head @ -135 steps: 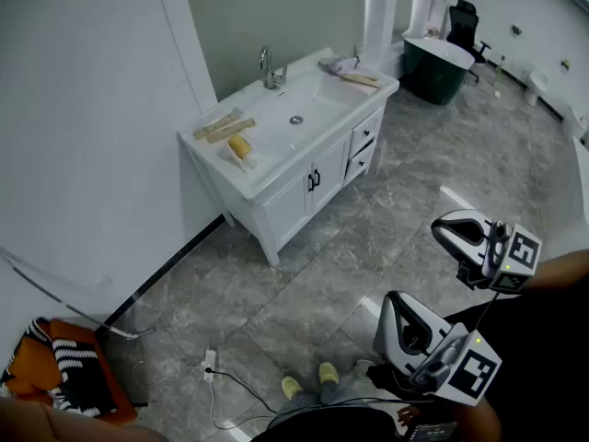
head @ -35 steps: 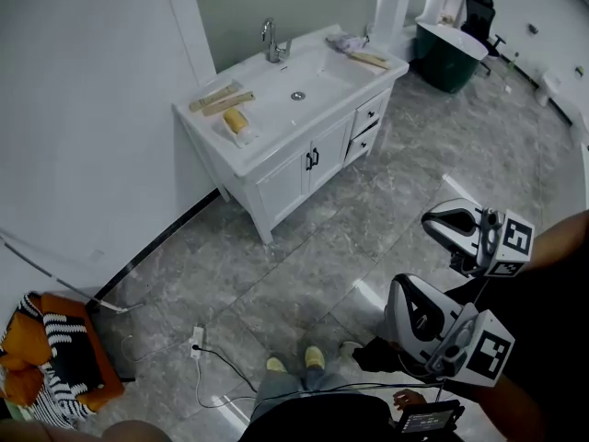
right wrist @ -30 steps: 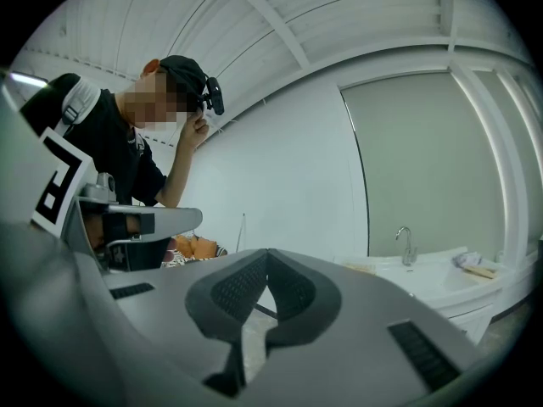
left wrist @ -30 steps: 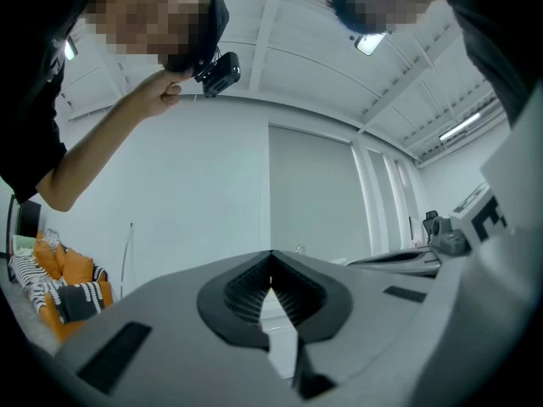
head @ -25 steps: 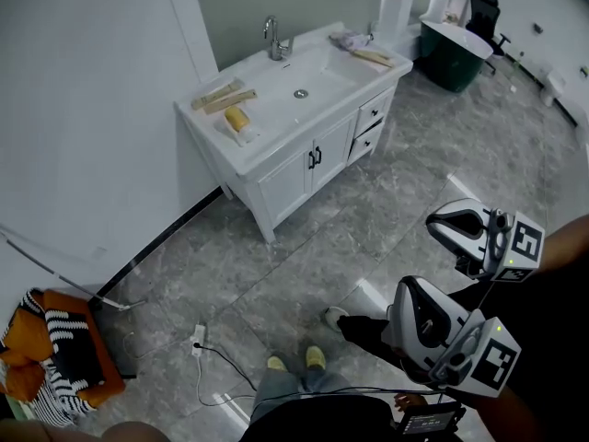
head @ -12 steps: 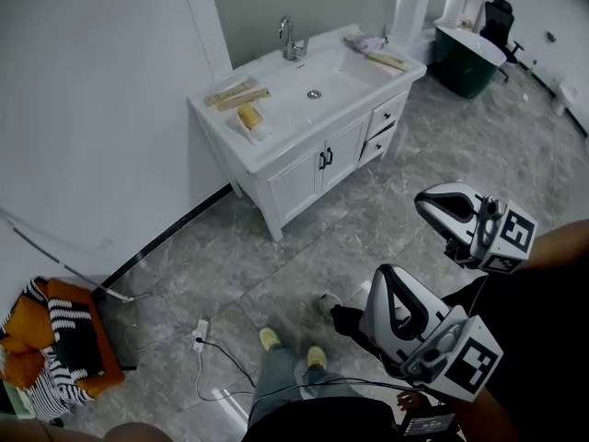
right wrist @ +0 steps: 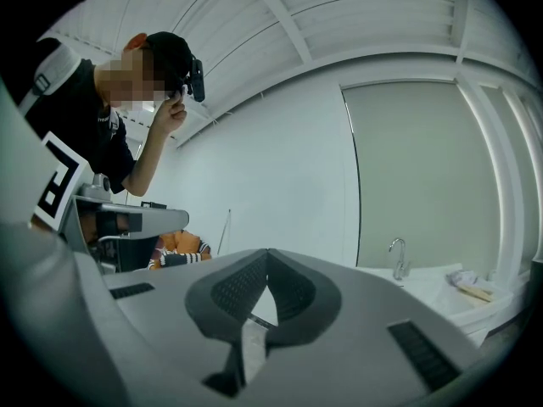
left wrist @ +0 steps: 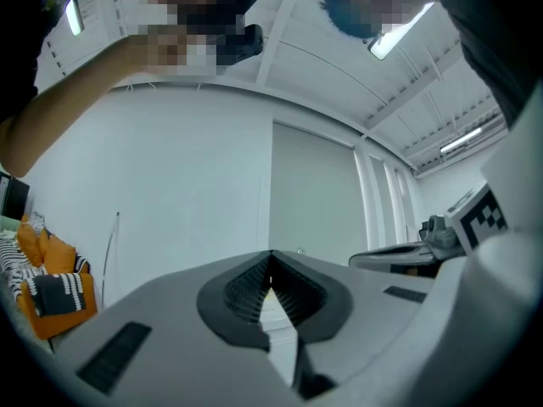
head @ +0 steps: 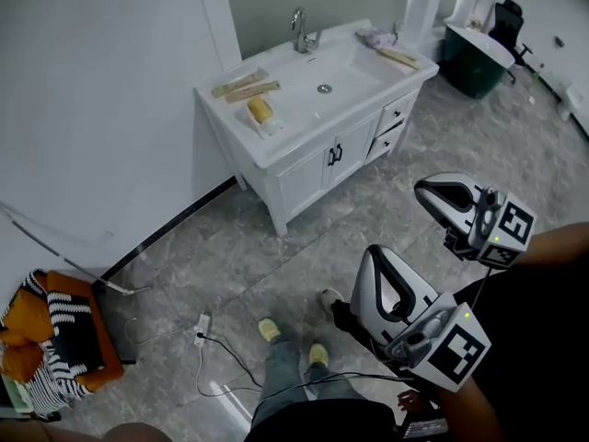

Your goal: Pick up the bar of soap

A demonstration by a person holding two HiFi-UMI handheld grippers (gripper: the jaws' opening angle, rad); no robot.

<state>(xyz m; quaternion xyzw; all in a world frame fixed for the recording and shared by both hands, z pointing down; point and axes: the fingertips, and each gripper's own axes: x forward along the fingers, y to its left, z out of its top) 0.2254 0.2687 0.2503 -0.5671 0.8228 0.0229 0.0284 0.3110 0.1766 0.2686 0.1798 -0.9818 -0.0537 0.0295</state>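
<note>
Where the bar of soap [head: 260,110] lies, tan sticks [head: 245,85] sit near.

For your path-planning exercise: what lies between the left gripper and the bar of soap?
Head view: from the left gripper, bare grey floor tiles, then the white vanity; the bar of soap lies on its countertop.
</note>
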